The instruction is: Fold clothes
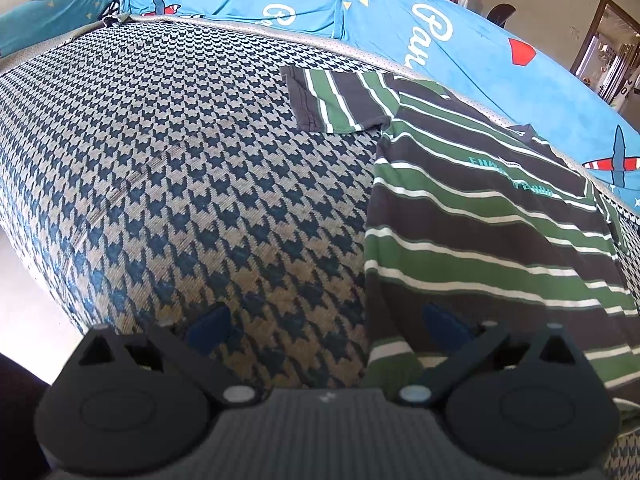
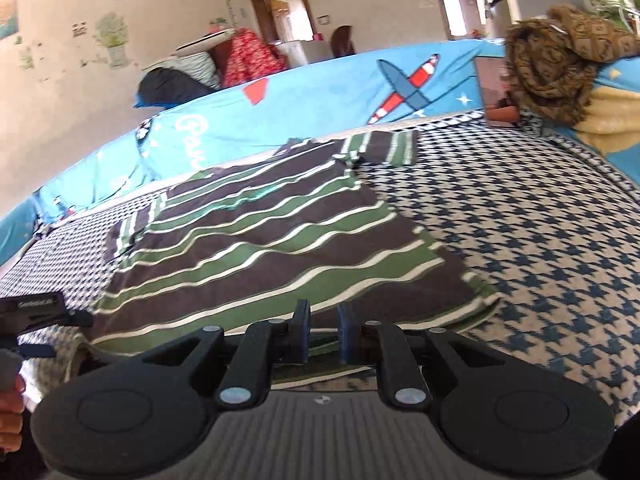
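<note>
Striped shirt lies flat on bed, long axis running away from right gripper; hem just ahead, jaws slightly parted, empty. Left gripper released, at shirt's side edge.

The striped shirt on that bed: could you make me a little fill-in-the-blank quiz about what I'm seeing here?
1. The striped shirt lies spread flat on a houndstooth-patterned ____.
2. Its stripes are dark, white and ____.
3. The blue sheet behind the shirt shows a red and blue ____.
4. The left gripper has its jaws wide ____.

Missing words: mattress; green; airplane; open
</note>
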A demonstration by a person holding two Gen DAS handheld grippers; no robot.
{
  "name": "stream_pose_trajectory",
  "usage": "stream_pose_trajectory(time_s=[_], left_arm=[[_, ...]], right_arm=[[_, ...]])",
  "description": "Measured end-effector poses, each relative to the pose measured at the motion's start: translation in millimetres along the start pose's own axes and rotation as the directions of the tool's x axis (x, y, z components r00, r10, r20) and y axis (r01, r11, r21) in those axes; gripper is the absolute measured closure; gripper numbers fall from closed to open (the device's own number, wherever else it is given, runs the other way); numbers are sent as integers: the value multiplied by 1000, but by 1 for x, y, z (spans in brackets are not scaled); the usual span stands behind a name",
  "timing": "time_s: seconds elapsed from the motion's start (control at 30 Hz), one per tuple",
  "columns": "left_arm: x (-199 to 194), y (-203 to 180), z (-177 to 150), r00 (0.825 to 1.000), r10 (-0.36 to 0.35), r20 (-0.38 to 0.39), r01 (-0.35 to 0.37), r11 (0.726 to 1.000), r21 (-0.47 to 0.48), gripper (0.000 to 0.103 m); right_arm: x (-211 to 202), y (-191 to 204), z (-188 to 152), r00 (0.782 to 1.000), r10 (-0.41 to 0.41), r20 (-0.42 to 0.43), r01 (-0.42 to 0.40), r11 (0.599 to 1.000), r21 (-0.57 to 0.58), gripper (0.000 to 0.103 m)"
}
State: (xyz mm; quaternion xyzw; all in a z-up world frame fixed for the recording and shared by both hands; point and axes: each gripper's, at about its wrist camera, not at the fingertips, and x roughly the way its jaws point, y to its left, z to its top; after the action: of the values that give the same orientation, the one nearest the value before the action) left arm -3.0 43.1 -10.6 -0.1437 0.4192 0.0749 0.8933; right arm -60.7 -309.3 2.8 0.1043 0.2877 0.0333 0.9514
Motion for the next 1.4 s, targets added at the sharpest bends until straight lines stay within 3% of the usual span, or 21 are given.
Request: stream_pose_trajectory(time_s=[0.13,0.27,0.5,0.73,1.0,1.2,1.33,1.4], left_arm=[[-1,1,-2,1000,8,-6,-8,1000,11,0],[0,0,-4,999,31,-19,-31,999,30,0],[-3,5,-1,999,24,-36,-23,1000,22,0],[-24,15,9,1000,-7,20,7,1000,0,0],[-42,26,16,997,-40,62,41,999,-21,0],[-41,31,17,997,-49,57,51,998,-43,0],[-41,30,17,997,-56,57,59,997,-43,0],[-42,30,18,996,-61,61,64,997,-45,0]], right_arm=[[6,30,-8,988,142,-64,-147,986,-74,89],[10,64,-21,956,262,-134,-281,947,-154,89],[16,106,-40,899,371,-231,-419,882,-216,89],[28,142,-50,853,434,-290,-508,819,-268,89],[41,179,-54,845,442,-301,-528,777,-343,82],[55,191,-58,871,384,-306,-479,802,-357,79],[62,195,-59,866,386,-317,-483,808,-338,79],[63,197,-60,871,380,-311,-477,808,-345,84]])
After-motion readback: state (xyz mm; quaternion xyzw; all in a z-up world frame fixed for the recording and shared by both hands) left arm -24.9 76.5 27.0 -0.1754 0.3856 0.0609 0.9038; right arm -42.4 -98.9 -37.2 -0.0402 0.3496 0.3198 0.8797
